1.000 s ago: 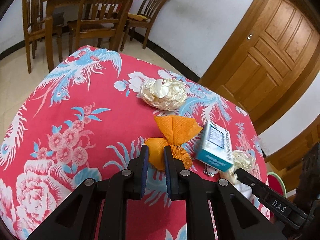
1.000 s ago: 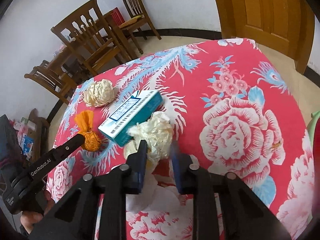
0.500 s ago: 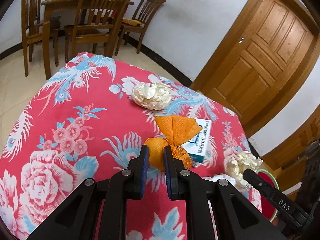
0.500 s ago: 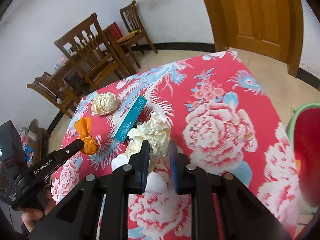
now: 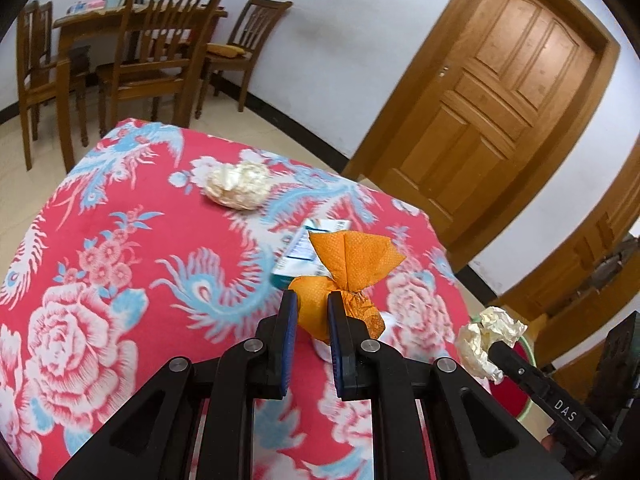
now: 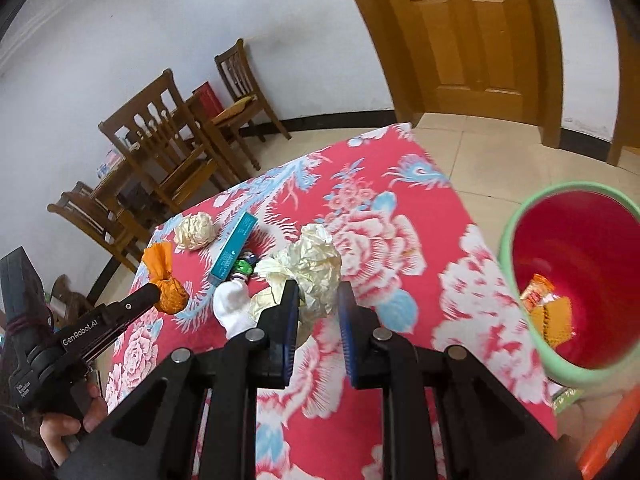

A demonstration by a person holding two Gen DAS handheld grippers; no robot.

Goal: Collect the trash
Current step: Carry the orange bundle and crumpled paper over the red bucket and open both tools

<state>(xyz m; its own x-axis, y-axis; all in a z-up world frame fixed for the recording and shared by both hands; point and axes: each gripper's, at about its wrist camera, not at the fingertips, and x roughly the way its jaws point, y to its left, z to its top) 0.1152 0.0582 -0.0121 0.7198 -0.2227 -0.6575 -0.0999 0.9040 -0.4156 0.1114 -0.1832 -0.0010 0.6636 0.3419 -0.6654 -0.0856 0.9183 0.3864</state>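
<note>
Trash is up off the bench [image 5: 132,264] in both hands. The left hand-held gripper [image 5: 313,308] is clamped tight on an orange wrapper bundle [image 5: 344,276], twisted at the neck with its loose top flaring upward; in the right wrist view that same orange bundle [image 6: 166,286] sits at the tip of the left tool, a hand [image 6: 66,424] gripping the handle below. The right hand-held gripper [image 6: 318,300] pinches a crumpled cream paper wad [image 6: 310,268], jaws narrow, the wad bulging out above the pads; its jaws have just closed a touch further on that paper. Off to the right stands a red bin [image 6: 576,292] with a green rim, beside the bench edge, a few wrappers lying in its bottom. Left on the red floral cloth: another crumpled paper ball [image 5: 238,190] near the far side, a teal box [image 6: 234,248] lying flat, and a white sock-like item [image 6: 232,308] just beside the box's near end.
</note>
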